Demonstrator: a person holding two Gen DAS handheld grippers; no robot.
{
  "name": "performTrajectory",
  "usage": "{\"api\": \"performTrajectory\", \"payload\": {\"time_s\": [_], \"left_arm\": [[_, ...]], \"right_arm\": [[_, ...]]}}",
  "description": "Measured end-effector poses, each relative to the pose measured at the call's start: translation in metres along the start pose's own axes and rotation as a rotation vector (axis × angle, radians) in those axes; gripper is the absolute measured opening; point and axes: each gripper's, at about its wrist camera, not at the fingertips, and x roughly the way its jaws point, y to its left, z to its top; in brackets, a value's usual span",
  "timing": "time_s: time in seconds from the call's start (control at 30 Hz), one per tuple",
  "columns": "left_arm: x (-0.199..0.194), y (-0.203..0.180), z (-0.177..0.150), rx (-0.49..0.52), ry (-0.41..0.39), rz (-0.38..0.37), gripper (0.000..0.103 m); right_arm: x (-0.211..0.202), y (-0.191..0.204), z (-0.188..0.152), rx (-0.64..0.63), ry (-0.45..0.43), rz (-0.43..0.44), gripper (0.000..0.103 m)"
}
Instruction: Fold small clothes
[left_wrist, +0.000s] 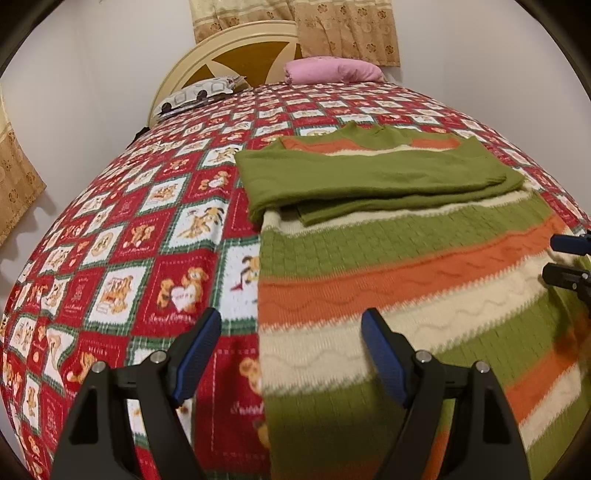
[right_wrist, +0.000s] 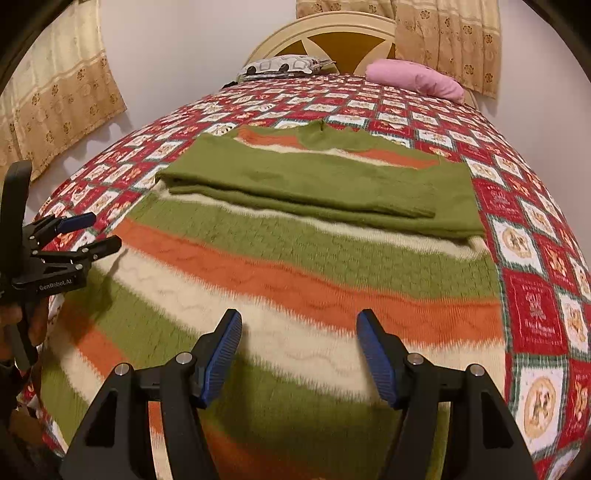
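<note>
The left gripper (left_wrist: 290, 354) hangs over the striped sweater's (left_wrist: 406, 288) left edge, jaws wide apart and empty. The right gripper (right_wrist: 299, 354) is over the sweater's middle, jaws apart, empty too. The sweater lies flat on the bedspread (left_wrist: 129, 240), green sleeves (right_wrist: 314, 184) folded across it.

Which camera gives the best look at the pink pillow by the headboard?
The right wrist view: the pink pillow shows whole against the headboard, with clear space around it. In the left wrist view the pillow also shows, but its top tucks under the hanging curtain.
</note>
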Motion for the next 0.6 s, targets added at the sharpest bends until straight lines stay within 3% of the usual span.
{"api": "performTrajectory", "payload": {"time_s": [0.6], "left_arm": [[-0.029,-0.003,-0.044,0.035,0.036,-0.006,0.081]], "right_arm": [[-0.026,0.002,-0.047,0.013,0.025,-0.010,0.066]]}}
